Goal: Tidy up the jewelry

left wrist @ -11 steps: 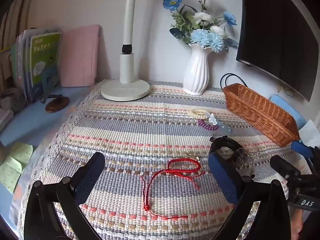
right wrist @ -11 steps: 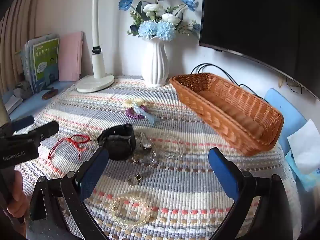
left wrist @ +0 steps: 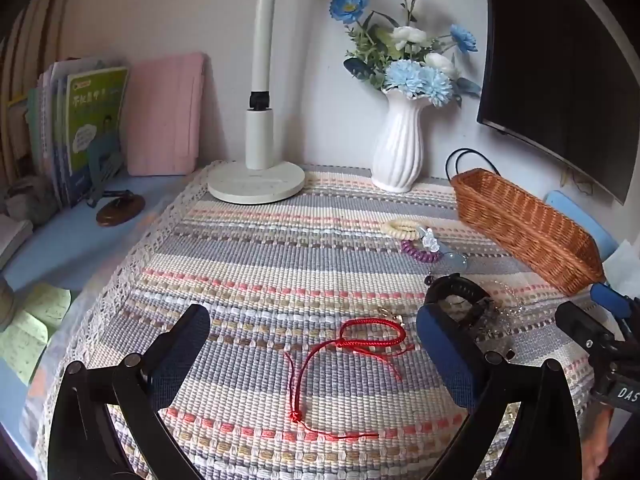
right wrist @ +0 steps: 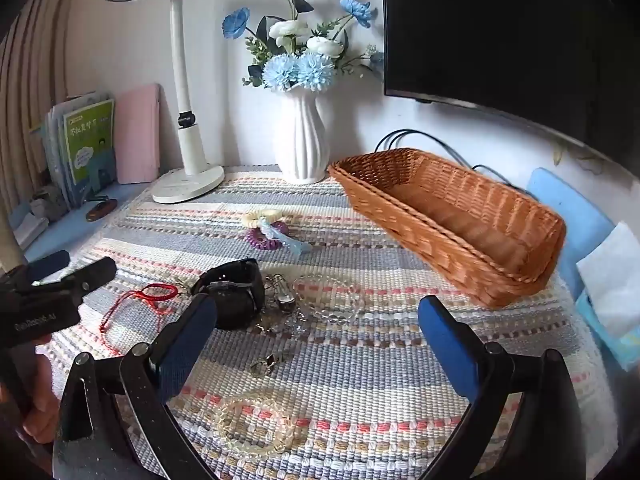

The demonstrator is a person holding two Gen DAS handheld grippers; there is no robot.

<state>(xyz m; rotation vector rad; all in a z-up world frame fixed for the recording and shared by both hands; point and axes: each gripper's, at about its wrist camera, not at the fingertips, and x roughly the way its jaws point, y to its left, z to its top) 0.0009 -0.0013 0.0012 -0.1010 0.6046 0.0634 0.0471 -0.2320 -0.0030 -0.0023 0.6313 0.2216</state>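
Jewelry lies on a striped woven mat (left wrist: 260, 264). A red cord bracelet (left wrist: 360, 340) lies between the fingers of my open left gripper (left wrist: 312, 344), which hovers above it. A black watch (right wrist: 234, 290) sits beside clear bead bracelets (right wrist: 332, 300) and small metal pieces (right wrist: 266, 362). A pale bead bracelet (right wrist: 256, 426) lies under my open, empty right gripper (right wrist: 318, 340). A cream bracelet (right wrist: 264, 216), a purple coil (right wrist: 262, 238) and a blue clip (right wrist: 292, 242) lie further back. The wicker basket (right wrist: 452, 224) is empty at the right.
A white vase of blue flowers (right wrist: 302, 140) and a white desk lamp (right wrist: 186, 160) stand at the back. Books (left wrist: 86, 128) and a pink folder (left wrist: 166, 116) lean at the left. A dark monitor (right wrist: 500, 32) hangs at the right. Tissues (right wrist: 612, 276) lie at the right edge.
Both grippers have barely shifted; nothing on the mat has moved.
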